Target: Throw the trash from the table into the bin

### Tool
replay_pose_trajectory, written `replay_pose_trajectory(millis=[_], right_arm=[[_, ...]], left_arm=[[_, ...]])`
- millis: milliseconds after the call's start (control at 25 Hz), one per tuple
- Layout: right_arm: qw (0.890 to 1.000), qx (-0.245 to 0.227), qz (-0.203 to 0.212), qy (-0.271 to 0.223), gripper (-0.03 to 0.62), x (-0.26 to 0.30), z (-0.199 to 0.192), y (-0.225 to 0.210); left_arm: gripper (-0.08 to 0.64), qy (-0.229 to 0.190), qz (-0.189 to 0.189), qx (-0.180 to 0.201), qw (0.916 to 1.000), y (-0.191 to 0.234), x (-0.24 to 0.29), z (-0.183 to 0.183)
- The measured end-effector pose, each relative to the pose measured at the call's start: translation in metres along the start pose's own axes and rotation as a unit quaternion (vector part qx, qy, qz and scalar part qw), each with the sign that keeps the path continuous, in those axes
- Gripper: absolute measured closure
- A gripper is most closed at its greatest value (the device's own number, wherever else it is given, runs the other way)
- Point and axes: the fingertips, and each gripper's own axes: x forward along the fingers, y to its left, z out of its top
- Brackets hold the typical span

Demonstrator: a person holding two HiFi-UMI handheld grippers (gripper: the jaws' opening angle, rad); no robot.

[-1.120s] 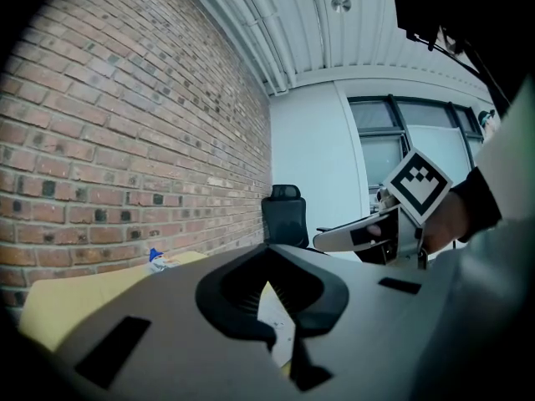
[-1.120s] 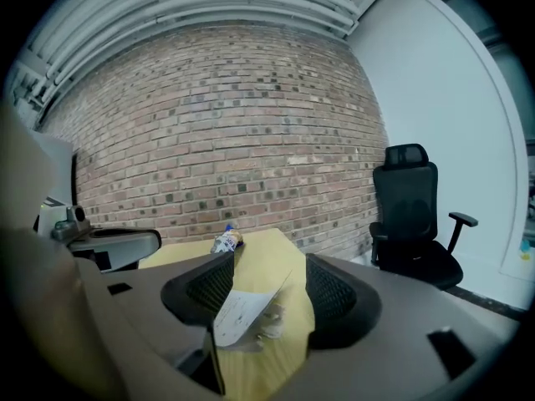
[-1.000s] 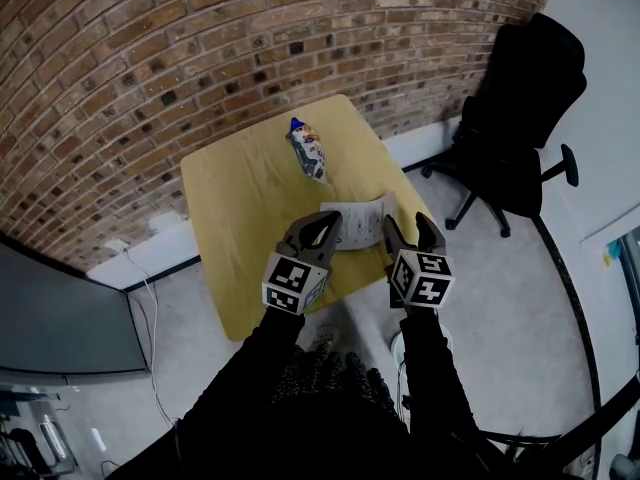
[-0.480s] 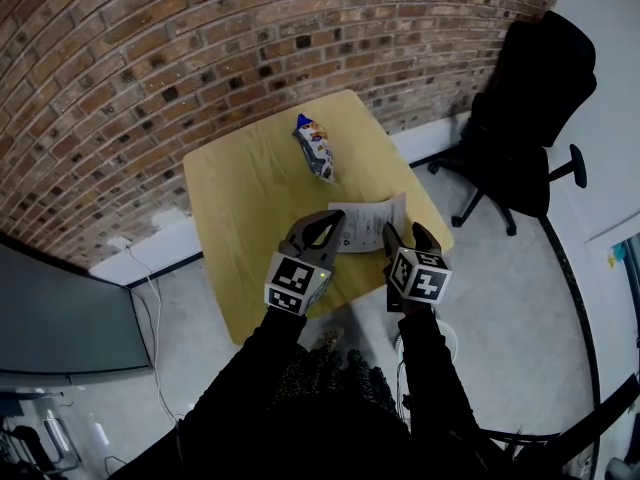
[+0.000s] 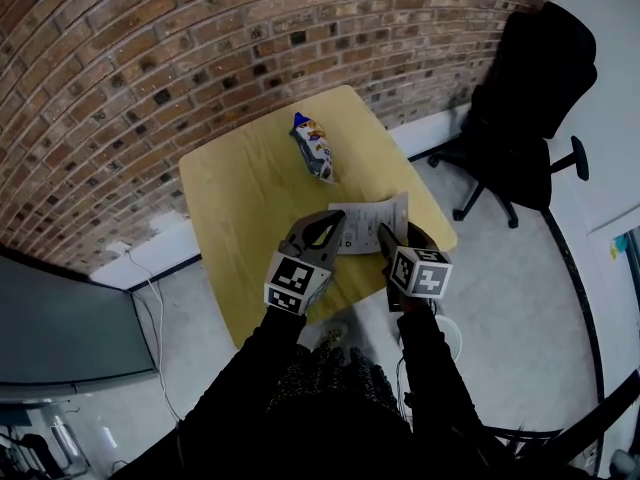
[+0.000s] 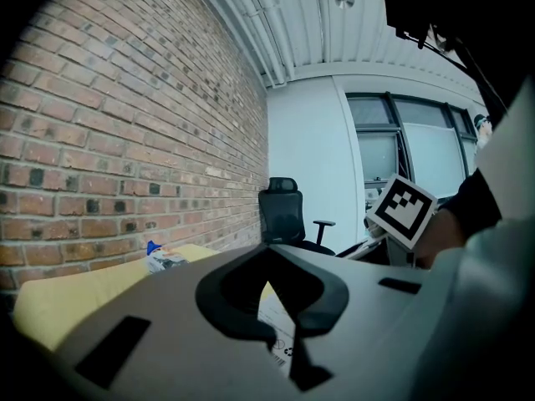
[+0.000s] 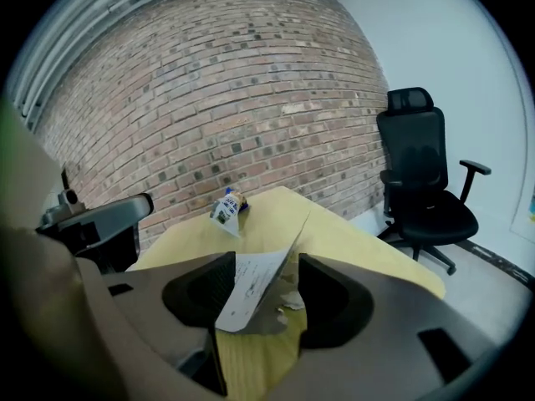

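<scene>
A white printed paper sheet [image 5: 362, 223] lies near the front right edge of the yellow table [image 5: 240, 198], its right edge curled up. My right gripper [image 5: 399, 234] is open, and in the right gripper view the raised edge of the paper [image 7: 251, 286] stands between its jaws [image 7: 266, 267] with a gap on the right side. My left gripper [image 5: 333, 223] hovers just left of the paper, its fingers meeting at the tips with nothing in them. A blue and white snack wrapper [image 5: 313, 149] lies at the far side of the table.
A brick wall [image 5: 200, 48] runs behind the table. A black office chair [image 5: 525, 118] stands on the floor to the right. A white round object [image 5: 447, 340] sits on the floor under the table's front right corner. A cable [image 5: 150, 298] trails at the left.
My right gripper has come down and forward, so the paper's curled edge now stands between its jaws. The left gripper has barely shifted.
</scene>
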Motion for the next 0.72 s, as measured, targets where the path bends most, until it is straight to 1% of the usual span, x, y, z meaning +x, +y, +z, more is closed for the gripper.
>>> replay_pose_trajectory(millis=[40,120,200,480,640,720], right_arm=[[1.000,-0.004,-0.001,0.003,0.354,0.000,0.000,0.000],[1.000,-0.015,-0.009,0.009,0.432,0.000,-0.001,-0.003],[1.000,-0.025,-0.014,0.011,0.479,0.001,-0.001,-0.004],[0.999,-0.032,-0.014,0.011,0.551,0.002,-0.001,-0.006],[1.000,-0.002,-0.003,0.019,0.575,0.001,0.000,-0.004],[1.000,0.000,-0.001,0.019,0.577,-0.002,0.003,-0.004]], left_arm=[[0.554,-0.001,-0.002,-0.002,1.0000,0.000,0.001,-0.001],[0.554,-0.001,-0.005,-0.005,1.0000,0.001,0.003,-0.002],[0.554,0.002,-0.006,-0.006,1.0000,0.003,0.004,-0.002],[0.554,0.003,-0.008,-0.006,0.9999,0.005,0.007,-0.005],[0.554,0.007,-0.010,-0.011,0.9999,0.003,0.011,-0.005],[0.554,0.006,-0.015,-0.012,0.9998,0.000,0.013,-0.004]])
